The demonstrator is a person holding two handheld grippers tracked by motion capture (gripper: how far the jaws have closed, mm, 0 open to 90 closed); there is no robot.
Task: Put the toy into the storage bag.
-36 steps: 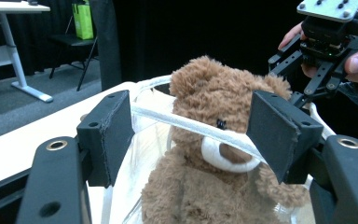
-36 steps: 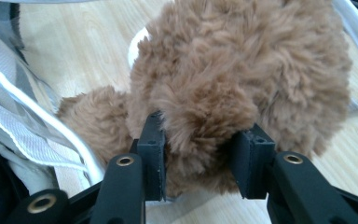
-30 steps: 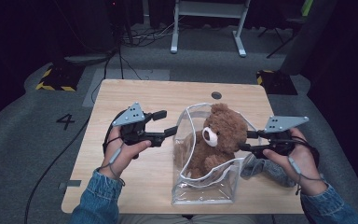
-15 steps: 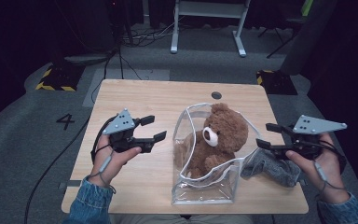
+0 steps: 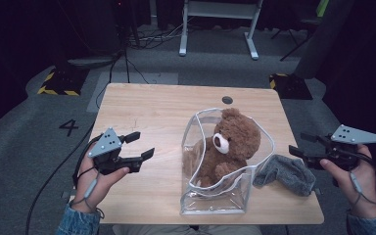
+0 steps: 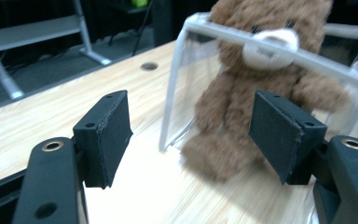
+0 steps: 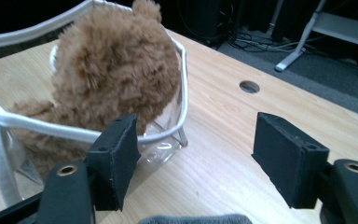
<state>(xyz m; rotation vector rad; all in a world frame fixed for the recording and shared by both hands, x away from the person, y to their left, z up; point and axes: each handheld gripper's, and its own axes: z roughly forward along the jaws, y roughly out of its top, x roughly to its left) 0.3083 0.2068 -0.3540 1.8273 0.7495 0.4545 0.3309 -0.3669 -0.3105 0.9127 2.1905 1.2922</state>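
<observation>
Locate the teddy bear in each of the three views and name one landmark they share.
High view: teddy bear sits right of centre, inside the clear bag.
Left gripper view: upper right, beyond the jaws, behind the bag's white rim.
Right gripper view: upper left, seen from behind, inside the rim.
Shared landmark: the round hole in the table.
</observation>
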